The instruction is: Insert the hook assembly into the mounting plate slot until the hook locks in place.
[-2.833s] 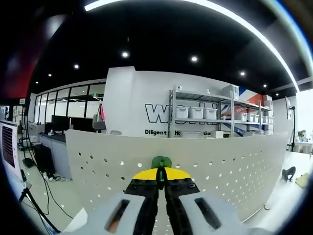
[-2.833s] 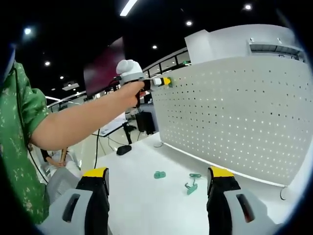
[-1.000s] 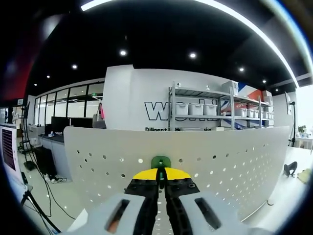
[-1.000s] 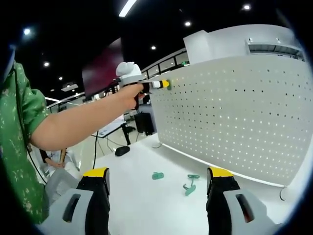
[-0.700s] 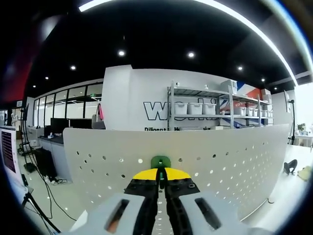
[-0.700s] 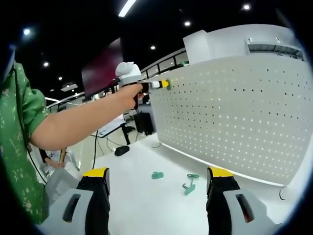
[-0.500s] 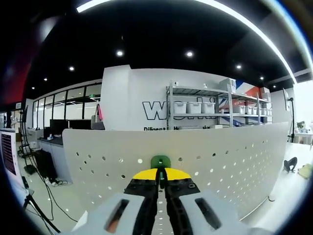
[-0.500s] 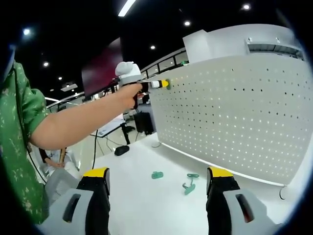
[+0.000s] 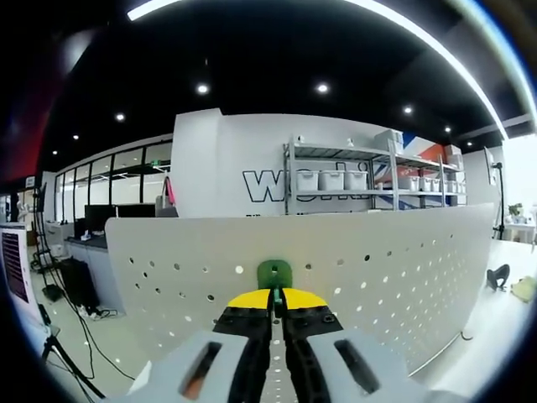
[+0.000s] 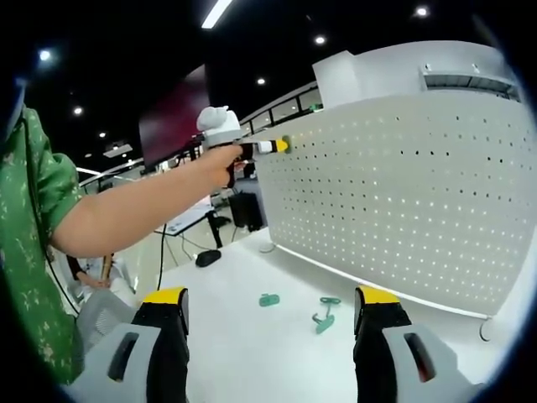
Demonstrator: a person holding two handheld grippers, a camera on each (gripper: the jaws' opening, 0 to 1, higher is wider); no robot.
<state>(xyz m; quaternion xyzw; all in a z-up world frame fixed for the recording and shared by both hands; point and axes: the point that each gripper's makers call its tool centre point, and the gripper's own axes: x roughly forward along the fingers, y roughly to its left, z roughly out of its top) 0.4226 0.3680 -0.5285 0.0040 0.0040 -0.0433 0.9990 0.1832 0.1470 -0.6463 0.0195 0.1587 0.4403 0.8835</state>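
My left gripper (image 9: 274, 295) is shut on a green hook (image 9: 274, 273), which it holds against the white pegboard mounting plate (image 9: 377, 277), just below the plate's top edge. In the right gripper view, a person's hand holds that left gripper (image 10: 273, 146) at the upper left corner of the pegboard (image 10: 403, 193). My right gripper (image 10: 270, 304) hangs open above the white table, with nothing between its jaws. Two more green hooks (image 10: 268, 299) (image 10: 324, 313) lie on the table in front of the board.
The white table (image 10: 252, 353) runs along the pegboard's foot. A small metal hook (image 10: 485, 332) lies at the board's right end and a dark object (image 10: 207, 257) near its left end. The person's bare arm (image 10: 134, 210) and green sleeve (image 10: 29, 252) cross on the left.
The left gripper with the hook has sunk slightly against the pegboard, so the board's top edge stands a little higher in its view. The right gripper has stayed where it was, open.
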